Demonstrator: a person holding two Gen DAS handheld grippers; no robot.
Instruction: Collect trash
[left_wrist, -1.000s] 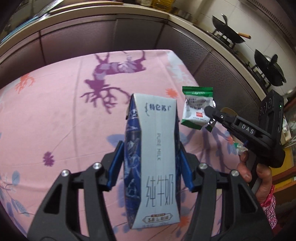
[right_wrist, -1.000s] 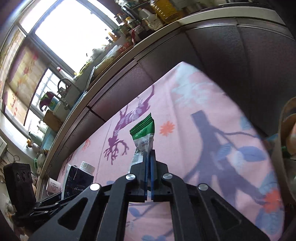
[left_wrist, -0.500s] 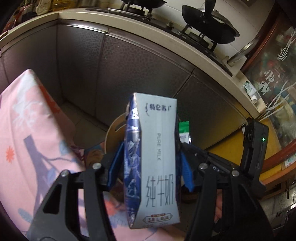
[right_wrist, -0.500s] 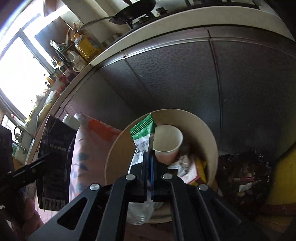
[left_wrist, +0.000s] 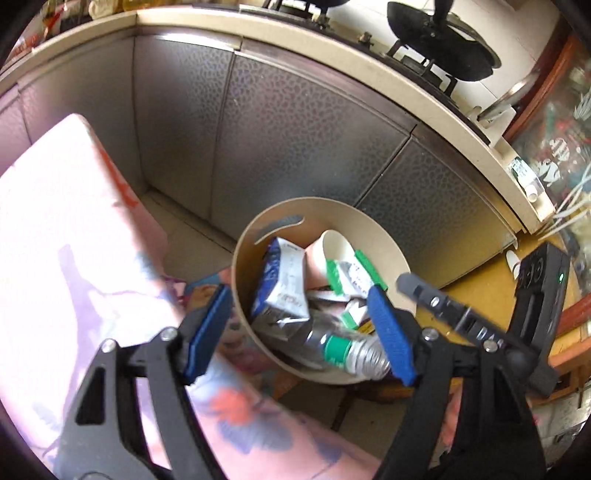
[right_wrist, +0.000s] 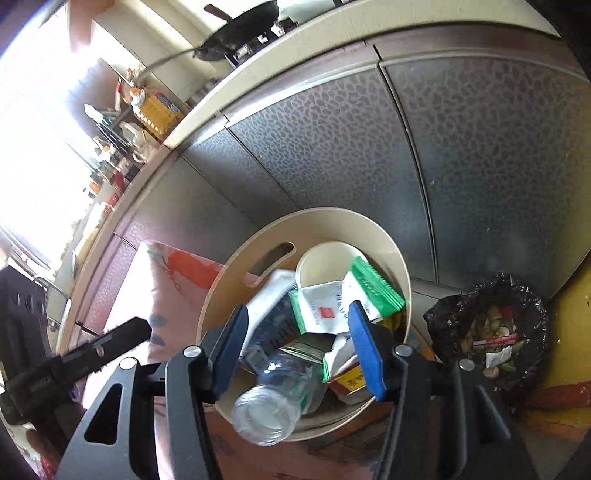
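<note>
At the far left lies the table (left_wrist: 74, 229) under its pink flowered cloth, and the part of it in view carries no trash; its edge runs down beside the bin (left_wrist: 391, 243), which stands just off the table's corner, in front of the grey cabinet doors (left_wrist: 288, 122). The left gripper (left_wrist: 299, 328) hangs above the near rim of the bin with its blue pads (left_wrist: 207, 332) spread wide and nothing between them. Straight ahead of it and below, inside the bin, the carton (left_wrist: 282, 280) lies tipped on its side against the left wall, its long axis running away from the gripper toward the slot handle. Next to it, rightward, sits the paper cup (left_wrist: 332, 251), mouth up and leaning, then the green-edged wrapper (left_wrist: 351, 275) lying across the heap, and under them a clear bottle (left_wrist: 343, 349) with a green band, lying along the near wall. The right gripper (right_wrist: 299, 347) hovers over the same bin from the right side, jaws likewise wide apart and empty, the wrapper (right_wrist: 332, 302) just beyond its fingertips and the bottle's open mouth (right_wrist: 262, 413) below them. Further right a black bag (right_wrist: 491, 332) of food scraps sits on the floor. Both pieces look delivered, so I judge that any further trash lies back toward the table, to the left; the left gripper is nearer it.
</note>
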